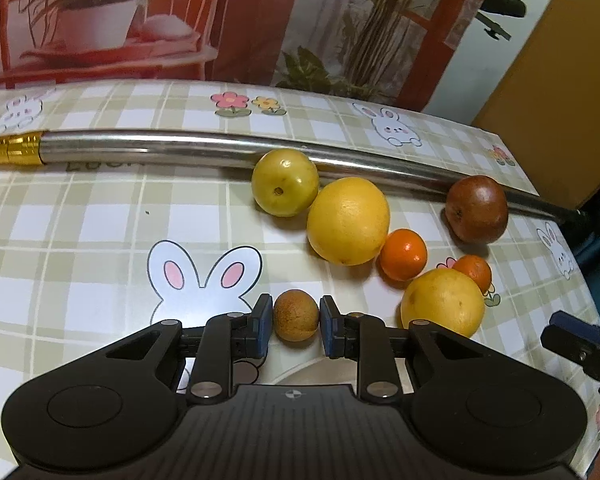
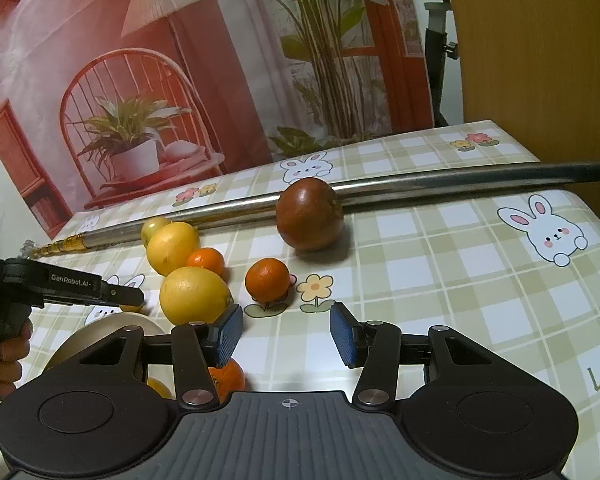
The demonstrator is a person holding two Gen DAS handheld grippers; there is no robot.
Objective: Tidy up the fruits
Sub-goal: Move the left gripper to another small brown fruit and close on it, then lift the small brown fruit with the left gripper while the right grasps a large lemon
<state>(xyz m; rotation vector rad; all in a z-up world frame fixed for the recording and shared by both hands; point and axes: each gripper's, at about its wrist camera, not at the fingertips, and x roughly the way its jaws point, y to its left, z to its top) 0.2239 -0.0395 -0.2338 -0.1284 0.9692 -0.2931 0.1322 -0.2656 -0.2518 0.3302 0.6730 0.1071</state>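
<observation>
— Left claw [image 1: 296, 322]?
— Pinching a small brown fruit [image 1: 295, 315] on the table [image 1: 80, 216]; only its own camera shows that.
— Right claw [image 2: 286, 334]?
— Spread, empty. A tangerine [image 2: 228, 378] under its left finger, a plate [image 2: 100, 334] further left.

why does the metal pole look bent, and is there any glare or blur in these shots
Left wrist view: the fisheye lens bows the metal pole into an arc, and long highlights run along it; the fruit stays sharp. Right wrist view: the pole curves less, the backdrop looks hazy at upper left, and soft shadows sit under the fruit.
</observation>
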